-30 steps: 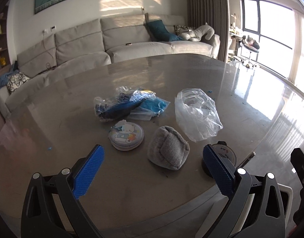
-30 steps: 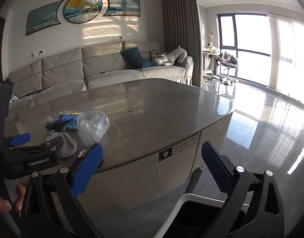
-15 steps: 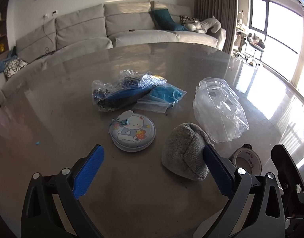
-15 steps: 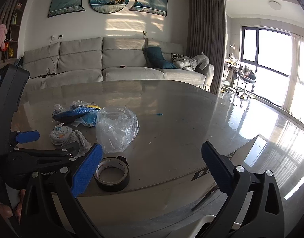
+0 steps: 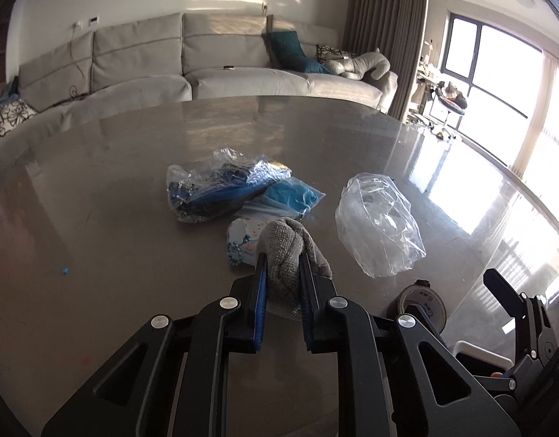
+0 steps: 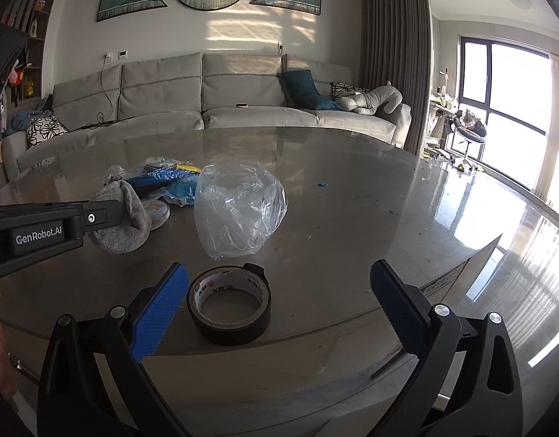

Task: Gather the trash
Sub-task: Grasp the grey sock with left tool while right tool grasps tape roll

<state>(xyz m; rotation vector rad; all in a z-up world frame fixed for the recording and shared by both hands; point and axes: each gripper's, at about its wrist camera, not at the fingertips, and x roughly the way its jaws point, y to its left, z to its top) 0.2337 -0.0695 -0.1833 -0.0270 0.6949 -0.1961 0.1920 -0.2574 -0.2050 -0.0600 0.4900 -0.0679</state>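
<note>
Left tool point(image 5: 283, 273) has just been closing from wide apart and is now pinching the grey cloth point(image 5: 285, 251) at lower centre of the left wrist view, the cloth bunching up between its blue pads over the round tin point(image 5: 243, 240) on the table point(image 5: 97, 218). Right tool point(image 6: 276, 302) is hanging wide, gripping nothing, the tape roll point(image 6: 229, 307) lying between its fingers at lower centre. First piece looks secured; the clear bag point(image 6: 239, 211) at mid-frame and blue wrappers point(image 5: 221, 189) are still lying uncollected.
</note>
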